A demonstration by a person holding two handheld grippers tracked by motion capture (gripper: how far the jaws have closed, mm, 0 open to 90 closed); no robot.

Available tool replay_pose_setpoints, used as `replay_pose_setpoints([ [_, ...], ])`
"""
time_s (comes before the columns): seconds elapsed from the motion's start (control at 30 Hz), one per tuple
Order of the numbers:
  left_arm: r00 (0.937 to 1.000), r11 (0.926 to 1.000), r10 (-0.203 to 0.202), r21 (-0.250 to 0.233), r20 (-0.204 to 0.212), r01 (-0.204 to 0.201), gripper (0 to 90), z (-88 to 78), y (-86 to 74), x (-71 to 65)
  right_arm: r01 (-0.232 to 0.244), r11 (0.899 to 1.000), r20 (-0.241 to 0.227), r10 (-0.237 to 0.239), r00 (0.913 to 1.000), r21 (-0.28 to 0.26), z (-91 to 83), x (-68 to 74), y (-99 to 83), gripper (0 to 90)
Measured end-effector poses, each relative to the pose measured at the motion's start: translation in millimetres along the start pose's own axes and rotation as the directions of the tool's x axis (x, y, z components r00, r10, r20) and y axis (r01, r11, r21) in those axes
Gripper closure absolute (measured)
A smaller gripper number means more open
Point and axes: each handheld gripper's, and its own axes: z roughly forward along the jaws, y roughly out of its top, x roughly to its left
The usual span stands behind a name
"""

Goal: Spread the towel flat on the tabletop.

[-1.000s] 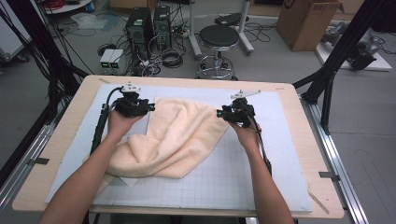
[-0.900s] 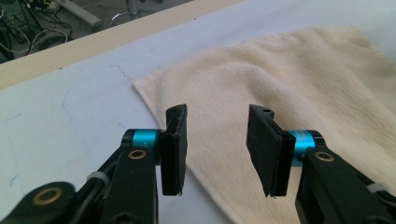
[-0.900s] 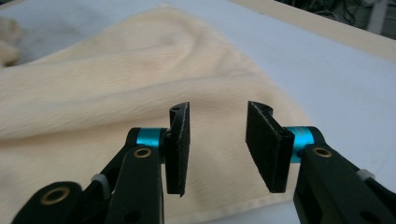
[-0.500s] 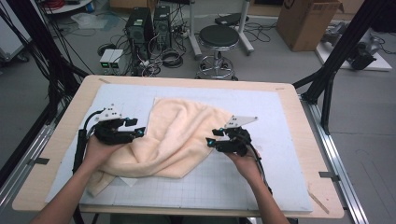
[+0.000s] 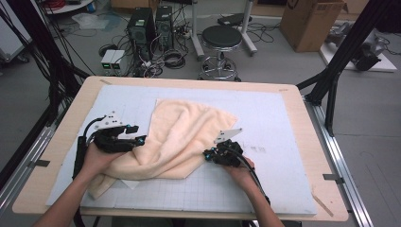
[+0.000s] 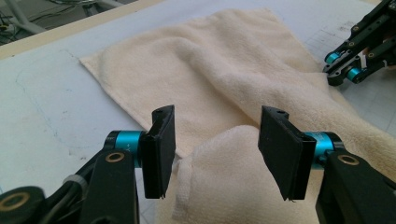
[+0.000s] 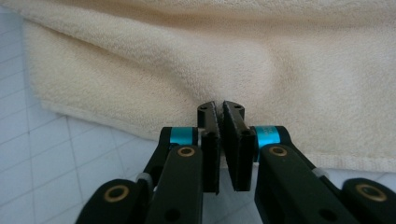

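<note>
A cream towel [image 5: 182, 135] lies rumpled on the white gridded mat [image 5: 283, 123], its far part flat and its near part folded over. My left gripper [image 5: 138, 140] stands open at the towel's left side. In the left gripper view a folded hump of towel [image 6: 219, 182] lies between and below the spread jaws of the left gripper [image 6: 215, 149]. My right gripper [image 5: 207, 155] is at the towel's near right edge. In the right gripper view the right gripper [image 7: 223, 140] is shut on the hem of the towel [image 7: 187, 60]. The right gripper [image 6: 348, 70] also appears at the top right of the left gripper view.
The mat covers a wooden table [image 5: 66, 132] with bare mat to the right and near side of the towel. Beyond the far edge stand a black stool [image 5: 222, 38], computer towers [image 5: 149, 23] and a cardboard box [image 5: 307, 19]. Black frame legs [image 5: 331, 85] flank the table.
Both grippers have moved from the table's far side toward the near side, dragging the towel's edge back over itself. The left jaws now stand open over the fold.
</note>
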Motion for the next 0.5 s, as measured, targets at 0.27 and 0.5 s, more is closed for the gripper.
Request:
replay_pose_setpoints([
  [0.27,0.9999,0.9996,-0.008,-0.029,0.012,0.008,46.3,-6.2,2.3,-1.7,-0.063,0.996,0.1,0.069,0.9926,-0.057,-45.3,-33.7,-12.2,87.3],
  [0.5,0.9997,0.9995,0.003,-0.031,0.025,-0.002,44.4,-4.7,3.7,-5.7,-0.137,0.988,0.219,0.148,0.9644,-0.064,-72.6,-73.6,-27.4,87.1],
])
